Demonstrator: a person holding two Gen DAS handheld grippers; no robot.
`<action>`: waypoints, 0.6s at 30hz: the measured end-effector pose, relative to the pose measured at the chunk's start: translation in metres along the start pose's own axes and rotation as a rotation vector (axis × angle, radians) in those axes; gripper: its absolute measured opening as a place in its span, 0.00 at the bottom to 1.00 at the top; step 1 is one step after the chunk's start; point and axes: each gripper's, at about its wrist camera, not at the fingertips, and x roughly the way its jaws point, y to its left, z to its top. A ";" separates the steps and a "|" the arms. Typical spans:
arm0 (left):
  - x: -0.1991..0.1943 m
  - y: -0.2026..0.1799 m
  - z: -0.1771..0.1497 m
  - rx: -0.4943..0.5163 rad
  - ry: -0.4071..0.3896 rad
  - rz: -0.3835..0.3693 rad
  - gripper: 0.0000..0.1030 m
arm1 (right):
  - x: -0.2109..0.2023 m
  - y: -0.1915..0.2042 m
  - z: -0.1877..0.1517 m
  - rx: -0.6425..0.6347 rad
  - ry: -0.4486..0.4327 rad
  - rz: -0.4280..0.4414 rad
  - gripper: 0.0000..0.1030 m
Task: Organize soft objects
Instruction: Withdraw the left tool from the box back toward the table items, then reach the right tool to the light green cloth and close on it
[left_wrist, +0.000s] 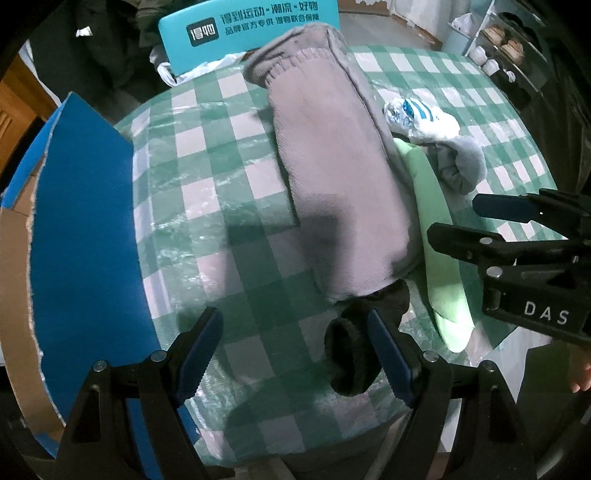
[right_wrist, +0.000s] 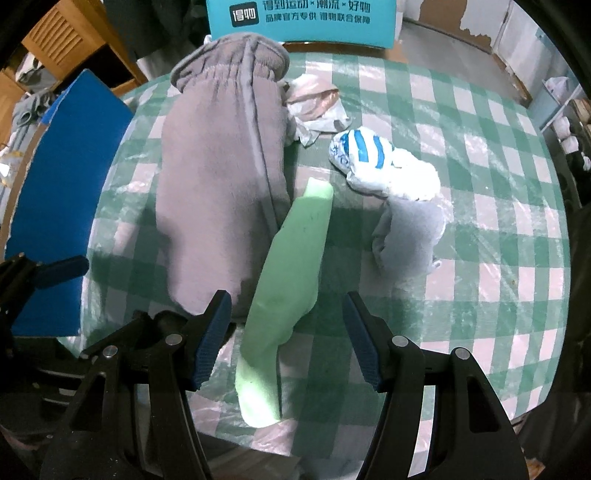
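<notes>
So my left gripper (left_wrist: 295, 354) is spread wide and empty, hovering over the near edge of the round table with the green-and-white checked plastic cover (left_wrist: 207, 177), and a rolled-up black fuzzy sock (left_wrist: 351, 354) sits right by its right finger. My right gripper (right_wrist: 286, 339) is wide open too, holding nothing, with the near end of a long pale green sock (right_wrist: 291, 266) lying flat between its fingers. Just left of that, touching it, is the big folded grey fleece sweatpants bundle (right_wrist: 221, 177). To the right sit a crumpled light grey sock (right_wrist: 406, 236) and, farther back, a balled white sock with blue stripes (right_wrist: 373, 162). The green one looks light and floppy, so I'd pinch it mid-length or it'll just droop. Blue cardboard box (left_wrist: 81, 221) is on the left.
</notes>
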 end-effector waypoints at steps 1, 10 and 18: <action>0.001 -0.001 0.000 -0.001 0.004 -0.003 0.80 | 0.002 0.000 0.000 -0.001 0.003 0.001 0.62; 0.006 -0.005 0.002 0.006 0.017 -0.012 0.80 | 0.018 -0.004 -0.005 -0.012 0.048 0.007 0.30; 0.005 -0.013 0.001 0.028 0.020 -0.034 0.80 | 0.015 -0.011 -0.008 -0.025 0.056 -0.010 0.11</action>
